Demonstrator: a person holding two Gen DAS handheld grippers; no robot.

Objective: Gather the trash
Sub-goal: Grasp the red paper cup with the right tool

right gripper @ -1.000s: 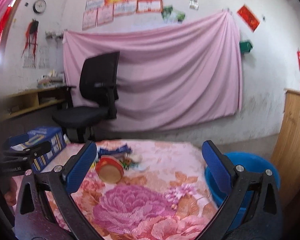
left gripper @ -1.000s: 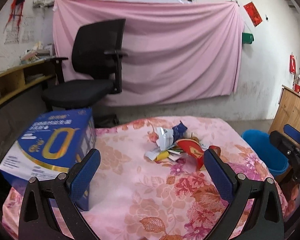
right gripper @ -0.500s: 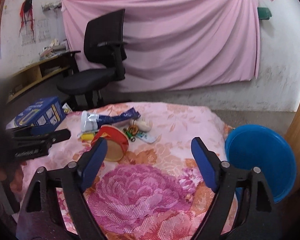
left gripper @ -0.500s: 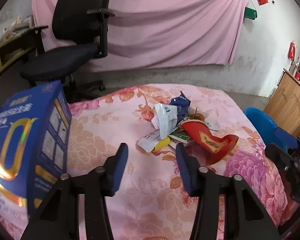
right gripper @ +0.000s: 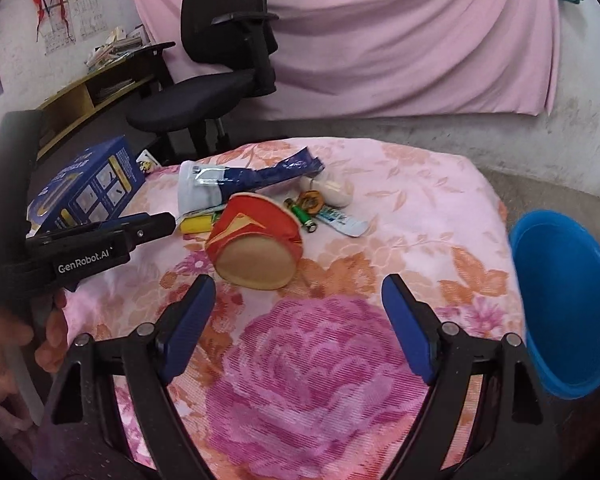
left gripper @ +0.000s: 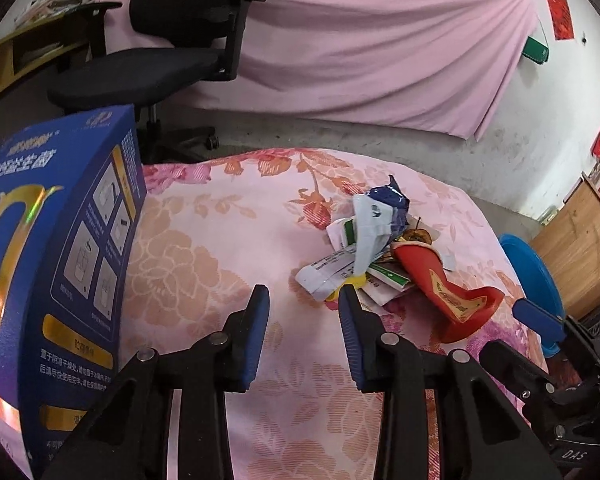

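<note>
You are holding the left gripper (left gripper: 303, 294) over the flowered tablecloth (left gripper: 204, 248); its jaws have just been closing to a narrow gap, gripping nothing, with the trash pile (left gripper: 374, 248) lying just beyond its right fingertip. Your right gripper (right gripper: 298, 290) is standing wide apart and empty, near the red paper cup (right gripper: 256, 246) lying on its side. The blue basin (right gripper: 564, 300) is sitting at the table's right edge, and the blue box (left gripper: 48, 264) at its left.

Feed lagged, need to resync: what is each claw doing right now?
Left claw: open, narrowed, just been closing, nothing between its fingers.
Right claw: open wide, empty.
</note>
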